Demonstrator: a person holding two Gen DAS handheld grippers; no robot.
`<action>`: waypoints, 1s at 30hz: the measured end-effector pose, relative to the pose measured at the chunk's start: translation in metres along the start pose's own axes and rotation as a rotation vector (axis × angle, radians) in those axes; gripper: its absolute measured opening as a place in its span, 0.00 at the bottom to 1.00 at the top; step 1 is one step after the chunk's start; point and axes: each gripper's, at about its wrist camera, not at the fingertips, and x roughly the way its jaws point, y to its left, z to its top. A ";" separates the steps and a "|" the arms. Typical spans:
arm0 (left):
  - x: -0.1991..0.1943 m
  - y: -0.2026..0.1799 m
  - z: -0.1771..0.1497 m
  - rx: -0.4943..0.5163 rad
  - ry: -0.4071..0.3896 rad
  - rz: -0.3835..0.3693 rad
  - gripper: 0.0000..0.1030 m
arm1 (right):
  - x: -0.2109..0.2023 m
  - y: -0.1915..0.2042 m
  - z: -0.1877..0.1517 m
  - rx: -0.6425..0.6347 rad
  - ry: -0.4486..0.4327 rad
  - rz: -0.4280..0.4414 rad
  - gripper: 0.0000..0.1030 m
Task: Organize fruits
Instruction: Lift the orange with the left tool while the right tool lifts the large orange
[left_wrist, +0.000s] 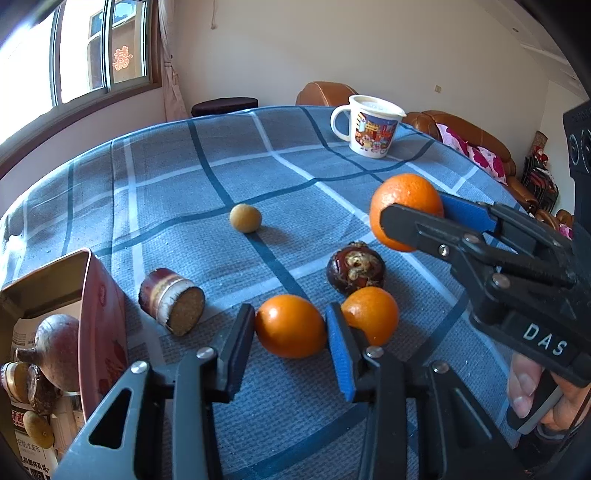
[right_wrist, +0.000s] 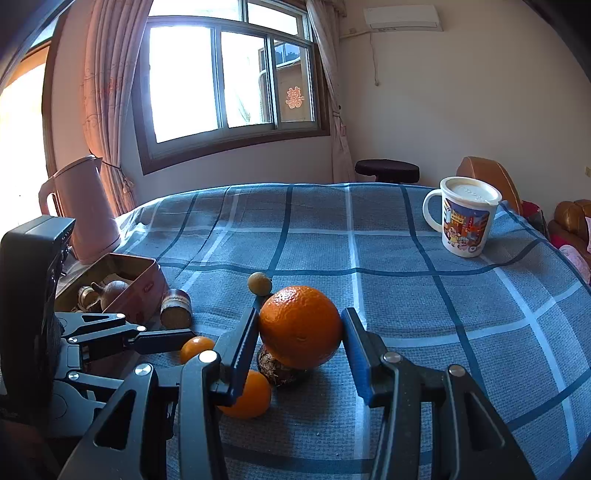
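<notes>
On the blue checked tablecloth (left_wrist: 177, 192) the fruits lie scattered, and both grippers are at work among them. The right gripper (right_wrist: 301, 334) is clamped on a large orange (right_wrist: 300, 326), its black left finger and blue-padded right finger pressing the fruit's two sides; in the left wrist view this orange (left_wrist: 404, 201) is held clear above the cloth, over a dark brown water chestnut (left_wrist: 355, 267). A hand (left_wrist: 532, 391) grips the right tool's handle at the lower right. The left gripper (left_wrist: 290, 332) brackets a small orange (left_wrist: 290, 325) that rests on the cloth: the jaws stand narrow, the left pad touching its side, the blue right pad just beside its other side, and whether that pad presses cannot be told. A second small orange (left_wrist: 373, 314) sits just outside the blue pad, close in front of the water chestnut. Farther out lies a small tan round fruit (left_wrist: 245, 218), well apart from both tools. A short cut piece of sugarcane (left_wrist: 171, 300) lies near an open red tin (left_wrist: 103, 325), which holds several dark fruits and stands at the left edge. A lidded cartoon mug (left_wrist: 369, 125) stands at the far side of the table, and a pink kettle (right_wrist: 88, 210) behind the tin.
</notes>
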 end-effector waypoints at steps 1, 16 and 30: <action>0.000 0.001 0.000 -0.004 0.001 0.000 0.41 | 0.000 0.000 0.000 0.000 0.000 0.001 0.47; -0.013 0.005 -0.004 -0.021 -0.057 -0.018 0.39 | -0.004 0.001 -0.001 -0.001 -0.023 0.009 0.47; -0.036 0.004 -0.007 -0.013 -0.181 0.043 0.39 | -0.013 0.004 -0.001 -0.020 -0.069 0.027 0.47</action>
